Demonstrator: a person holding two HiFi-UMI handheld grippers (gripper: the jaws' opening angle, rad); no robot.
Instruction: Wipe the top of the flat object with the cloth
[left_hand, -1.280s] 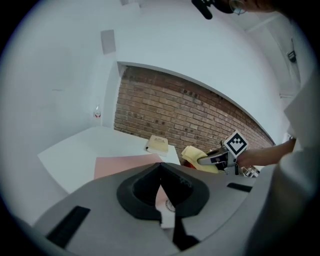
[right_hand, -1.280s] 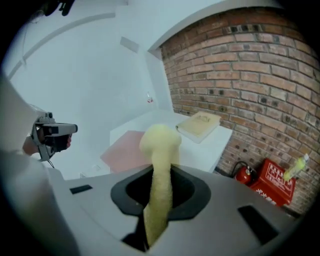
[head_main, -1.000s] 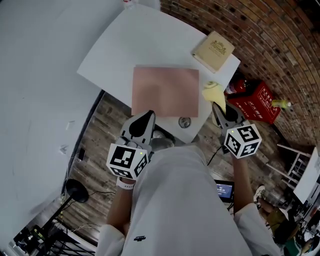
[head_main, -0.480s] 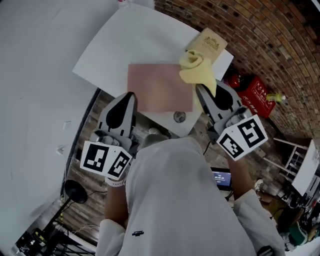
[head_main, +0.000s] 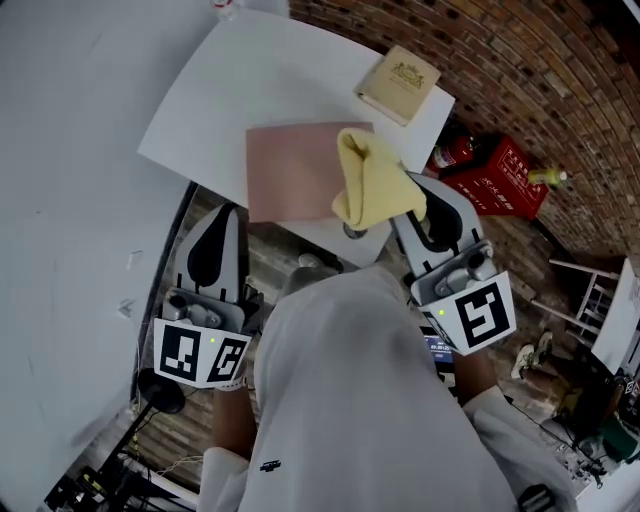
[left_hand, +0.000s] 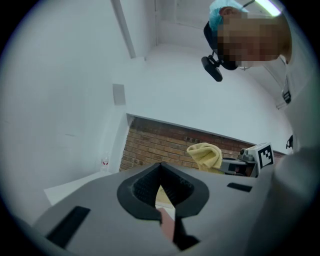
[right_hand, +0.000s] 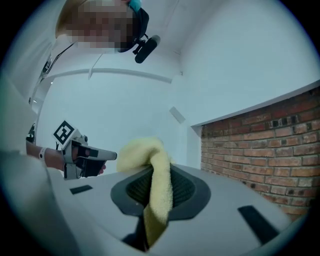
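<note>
A pink flat sheet (head_main: 295, 172) lies on the white table (head_main: 260, 90). My right gripper (head_main: 402, 198) is shut on a yellow cloth (head_main: 368, 182), which bunches up above the jaws and covers the sheet's right edge in the head view. In the right gripper view the cloth (right_hand: 158, 192) hangs pinched between the closed jaws of the right gripper (right_hand: 157, 167). My left gripper (head_main: 226, 214) is held off the table's near edge, left of the sheet, jaws together with nothing in them. The left gripper view shows its closed tips (left_hand: 160, 170), a sliver of pink below, and the cloth (left_hand: 205, 155) to the right.
A tan book (head_main: 398, 84) lies at the table's far right corner. A red box (head_main: 500, 182) with a fire extinguisher (head_main: 450, 155) stands on the floor by the brick wall (head_main: 520, 70). A wine glass (left_hand: 105, 162) stands at the far edge.
Both grippers have risen toward the camera. The yellow cloth has come up off the table's right edge with the right gripper and now sits over the sheet's right side.
</note>
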